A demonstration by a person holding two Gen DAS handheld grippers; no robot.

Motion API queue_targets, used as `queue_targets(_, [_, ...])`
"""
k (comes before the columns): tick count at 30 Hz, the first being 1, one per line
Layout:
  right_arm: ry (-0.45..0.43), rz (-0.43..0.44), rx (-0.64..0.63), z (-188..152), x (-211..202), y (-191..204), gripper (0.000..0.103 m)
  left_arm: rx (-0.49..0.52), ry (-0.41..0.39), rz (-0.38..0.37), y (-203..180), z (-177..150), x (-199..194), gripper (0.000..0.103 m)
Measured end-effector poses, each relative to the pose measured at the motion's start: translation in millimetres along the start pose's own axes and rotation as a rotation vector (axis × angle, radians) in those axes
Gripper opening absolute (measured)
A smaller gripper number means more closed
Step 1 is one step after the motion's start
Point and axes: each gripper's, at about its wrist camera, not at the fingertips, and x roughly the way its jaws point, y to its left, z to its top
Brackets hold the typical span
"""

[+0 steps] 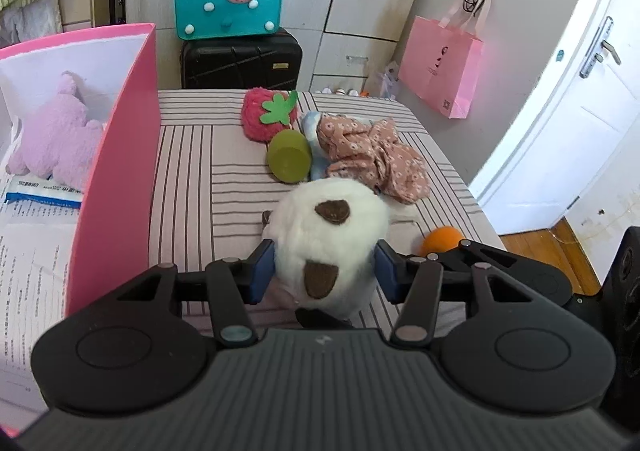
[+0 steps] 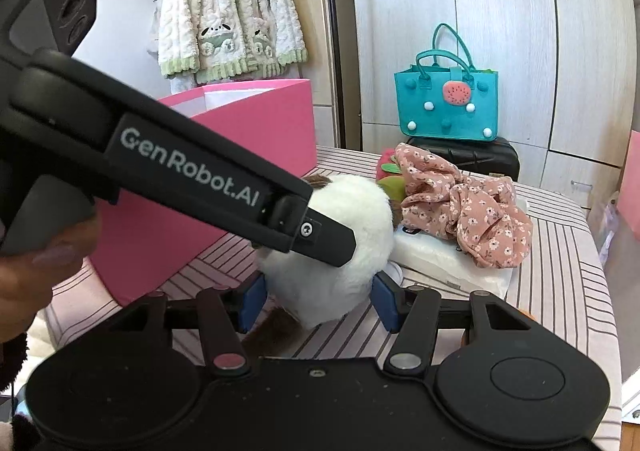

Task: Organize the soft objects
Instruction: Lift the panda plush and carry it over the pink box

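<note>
Only left view shows purple plush (image 1: 56, 139) inside pink box (image 1: 116, 187), both claws clamping white plush (image 1: 328, 227)

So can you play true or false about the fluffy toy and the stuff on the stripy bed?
1. Both grippers have the white plush toy between their blue pads. True.
2. The purple plush lies on the stripy bed. False: it is inside the pink box.
3. The strawberry plush is on the bed. True.
4. The teal bag hangs on the door. False: it stands on the black suitcase.
5. The floral cloth is folded neatly. False: it is crumpled.
</note>
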Motion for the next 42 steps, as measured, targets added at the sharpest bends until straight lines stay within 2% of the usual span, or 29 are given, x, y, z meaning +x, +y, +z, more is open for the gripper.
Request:
queue_targets(9, [0.079,0.067,0.12,2,-27,1,0.061,-0.007,0.067,-0.063,-3,-15,-27,0.051])
queue_targets(13, [0.092,0.079,0.118,1,-40,9,0.061,-0.004,0.117,-0.097,-1,-22,-38,0.051])
queue_targets(28, [0.141,0.117,0.037,12,-80,49,0.061,0.061,0.166,-0.126,-3,-35,-91,0.051])
queue_targets(42, [0.11,0.171,-0.1,48,-120,92,0.062,0.103,0.101,-0.145,8,-28,-159,0.051])
